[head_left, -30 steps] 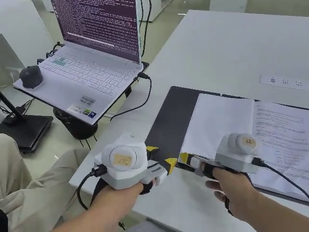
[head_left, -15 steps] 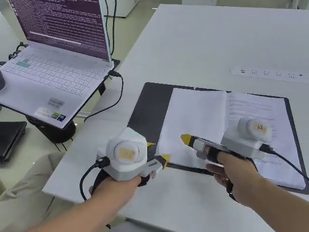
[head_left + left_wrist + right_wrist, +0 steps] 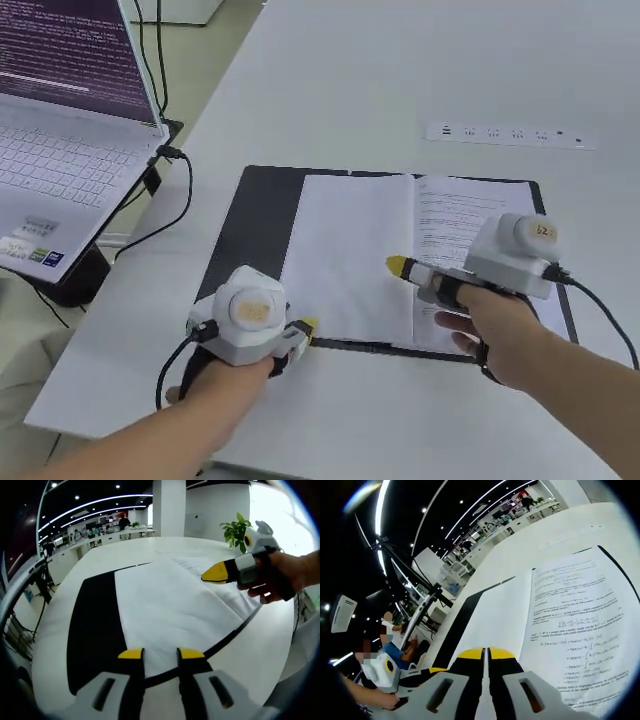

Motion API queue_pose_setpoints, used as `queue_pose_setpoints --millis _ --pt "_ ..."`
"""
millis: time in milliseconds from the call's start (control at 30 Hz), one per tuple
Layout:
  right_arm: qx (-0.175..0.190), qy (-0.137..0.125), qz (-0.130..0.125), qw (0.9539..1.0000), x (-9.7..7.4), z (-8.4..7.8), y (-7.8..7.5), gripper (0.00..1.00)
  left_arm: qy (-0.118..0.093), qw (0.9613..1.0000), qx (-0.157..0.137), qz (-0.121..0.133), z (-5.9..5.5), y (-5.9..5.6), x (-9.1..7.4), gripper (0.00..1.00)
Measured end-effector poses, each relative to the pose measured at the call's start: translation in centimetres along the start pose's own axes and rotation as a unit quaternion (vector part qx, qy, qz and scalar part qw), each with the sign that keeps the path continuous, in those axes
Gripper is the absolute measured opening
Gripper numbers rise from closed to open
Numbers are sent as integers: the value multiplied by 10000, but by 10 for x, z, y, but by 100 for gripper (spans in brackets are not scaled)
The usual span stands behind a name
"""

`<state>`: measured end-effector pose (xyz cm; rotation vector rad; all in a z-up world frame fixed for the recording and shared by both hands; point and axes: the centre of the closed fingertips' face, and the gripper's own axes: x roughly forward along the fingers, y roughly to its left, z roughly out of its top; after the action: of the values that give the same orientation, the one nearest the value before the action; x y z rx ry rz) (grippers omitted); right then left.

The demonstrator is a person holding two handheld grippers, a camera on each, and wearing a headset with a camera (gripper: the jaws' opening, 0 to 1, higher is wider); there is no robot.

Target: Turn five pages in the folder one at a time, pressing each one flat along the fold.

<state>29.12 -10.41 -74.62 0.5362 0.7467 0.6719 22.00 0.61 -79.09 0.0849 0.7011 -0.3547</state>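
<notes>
The folder [image 3: 255, 225] lies open near the tabletop's front edge; the right gripper [image 3: 396, 266], jaws together, hovers beside the fold [image 3: 414, 205] and should next press along it, the left gripper [image 3: 306, 327] idle, jaws slightly apart.

Black folder [image 3: 255, 215]; white, seemingly blank page [image 3: 350, 250]

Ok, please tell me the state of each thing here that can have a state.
folder: open, flat on the table
blank left page: lying flat
printed right page: lying flat
laptop: open, screen on
left tool: slightly open, empty
right tool: shut, empty
</notes>
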Motion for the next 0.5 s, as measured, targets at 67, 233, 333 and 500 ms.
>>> queue_pose_setpoints --millis 67,233,333,500 --pt "45 -16 -32 10000 0 5 -4 1 -121 9999 -21 32 1 0 -1 24" --pt "296 -66 -108 9995 5 15 -16 0 -311 9995 96 54 0 1 -2 24" --pt "491 -91 -149 9986 10 19 -23 0 -357 9992 166 47 1 0 -2 24" --pt "1063 -69 -139 9942 21 21 -32 0 -399 9991 159 48 1 1 -1 24"
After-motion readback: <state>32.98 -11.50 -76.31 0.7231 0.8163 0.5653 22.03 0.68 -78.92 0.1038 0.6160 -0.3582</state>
